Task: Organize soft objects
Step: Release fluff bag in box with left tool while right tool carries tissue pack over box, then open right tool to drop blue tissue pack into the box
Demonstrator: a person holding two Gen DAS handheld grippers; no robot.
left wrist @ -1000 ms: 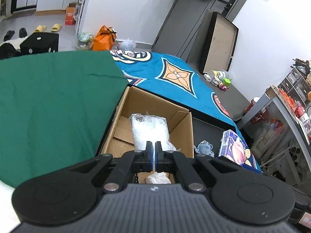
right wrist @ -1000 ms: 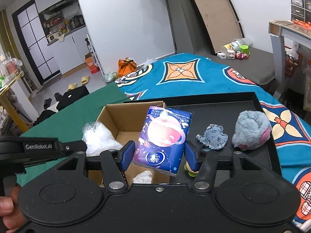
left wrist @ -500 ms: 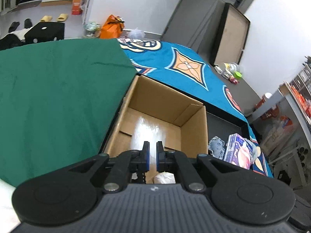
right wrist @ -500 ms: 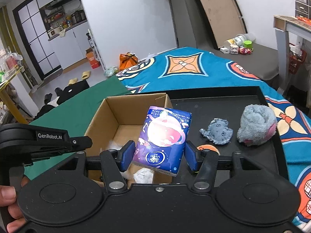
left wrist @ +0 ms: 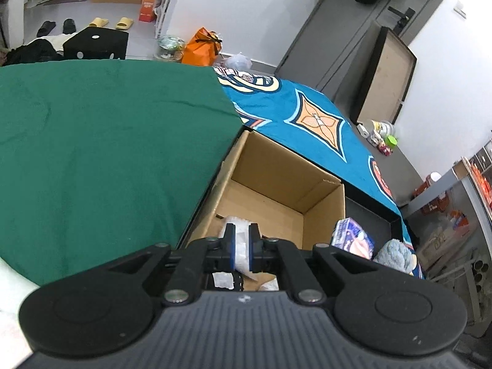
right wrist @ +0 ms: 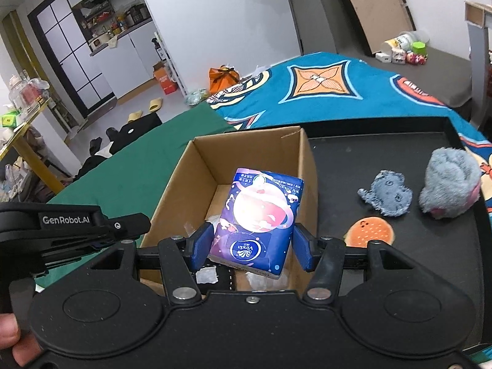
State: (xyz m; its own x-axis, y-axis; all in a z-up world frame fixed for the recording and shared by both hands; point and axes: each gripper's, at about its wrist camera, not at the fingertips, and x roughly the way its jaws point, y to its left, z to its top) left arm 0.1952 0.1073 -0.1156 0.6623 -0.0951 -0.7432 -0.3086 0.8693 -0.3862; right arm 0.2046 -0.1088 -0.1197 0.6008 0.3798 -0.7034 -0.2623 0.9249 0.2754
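Observation:
An open cardboard box (left wrist: 323, 200) (right wrist: 249, 141) stands at the left end of a black tray (right wrist: 384, 153). My right gripper (right wrist: 252, 246) is shut on a purple tissue pack (right wrist: 261, 215) and holds it over the box; the pack also shows in the left wrist view (left wrist: 352, 236). My left gripper (left wrist: 242, 246) is over the box's near left part, its fingers slightly apart, with a clear plastic bag (left wrist: 243, 230) in the box showing between them. A flat grey plush (right wrist: 387, 192), a round grey-pink plush (right wrist: 449, 181) and a burger-shaped pad (right wrist: 370, 230) lie on the tray.
The tray sits on a bed with a green cloth (left wrist: 107, 141) on the left and a blue patterned blanket (right wrist: 338, 92) behind. Small white and black items (right wrist: 212, 276) lie in the box's near end. A desk leg (right wrist: 476, 61) stands at the far right.
My left gripper has let go of the plastic bag, which now lies low in the box, and its fingers have parted slightly. My right gripper has carried the tissue pack left over the box.

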